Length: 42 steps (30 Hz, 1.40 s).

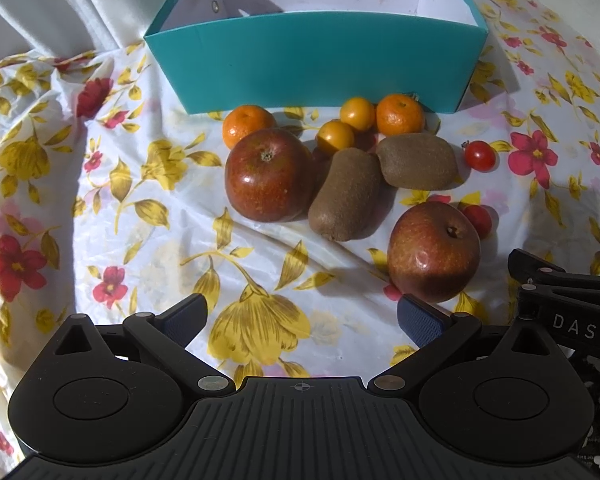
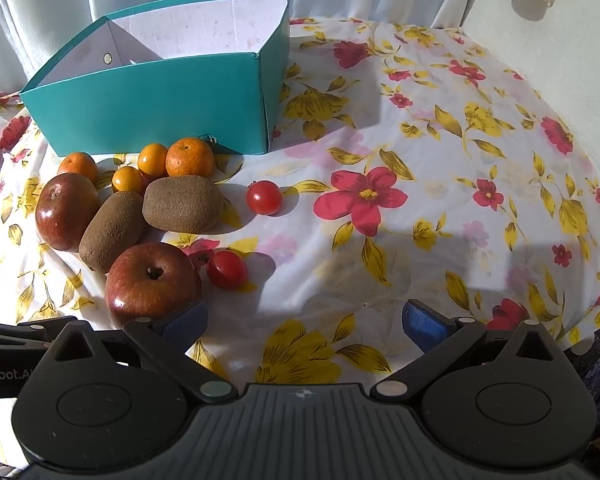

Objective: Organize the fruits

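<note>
A teal cardboard box stands at the back, its white inside bare where I can see it. In front of it lie two red apples, two brown kiwis, several small oranges and two cherry tomatoes. My left gripper is open and empty, low over the cloth, short of the fruit. My right gripper is open and empty, with its left finger beside the near apple.
The table wears a white cloth with red and yellow flowers. A white curtain hangs behind the box. A pale wall rises at the right. The right gripper's body shows at the left wrist view's right edge.
</note>
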Each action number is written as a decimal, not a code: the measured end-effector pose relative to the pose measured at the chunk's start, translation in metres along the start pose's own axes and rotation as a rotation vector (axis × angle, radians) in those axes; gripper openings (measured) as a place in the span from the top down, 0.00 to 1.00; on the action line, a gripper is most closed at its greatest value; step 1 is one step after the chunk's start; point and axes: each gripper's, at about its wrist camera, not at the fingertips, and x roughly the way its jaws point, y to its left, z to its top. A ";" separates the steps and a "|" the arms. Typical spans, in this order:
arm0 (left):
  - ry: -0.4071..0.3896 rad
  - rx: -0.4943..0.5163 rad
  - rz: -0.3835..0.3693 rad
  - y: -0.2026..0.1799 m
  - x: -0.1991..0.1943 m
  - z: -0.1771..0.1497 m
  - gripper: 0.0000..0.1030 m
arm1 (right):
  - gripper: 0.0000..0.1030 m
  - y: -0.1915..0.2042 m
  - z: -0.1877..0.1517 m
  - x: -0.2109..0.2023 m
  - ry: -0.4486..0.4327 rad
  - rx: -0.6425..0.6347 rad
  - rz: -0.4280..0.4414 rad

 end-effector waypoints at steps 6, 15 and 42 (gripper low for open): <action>0.000 0.004 -0.001 0.000 0.000 0.001 0.00 | 0.00 -0.001 -0.001 0.000 -0.002 0.003 0.000; 0.004 0.006 0.003 -0.001 0.001 0.002 0.00 | 0.00 0.003 -0.001 -0.003 -0.025 -0.022 -0.007; 0.031 -0.027 -0.009 0.008 0.010 0.006 0.00 | 0.00 -0.002 -0.006 -0.003 -0.070 -0.013 0.063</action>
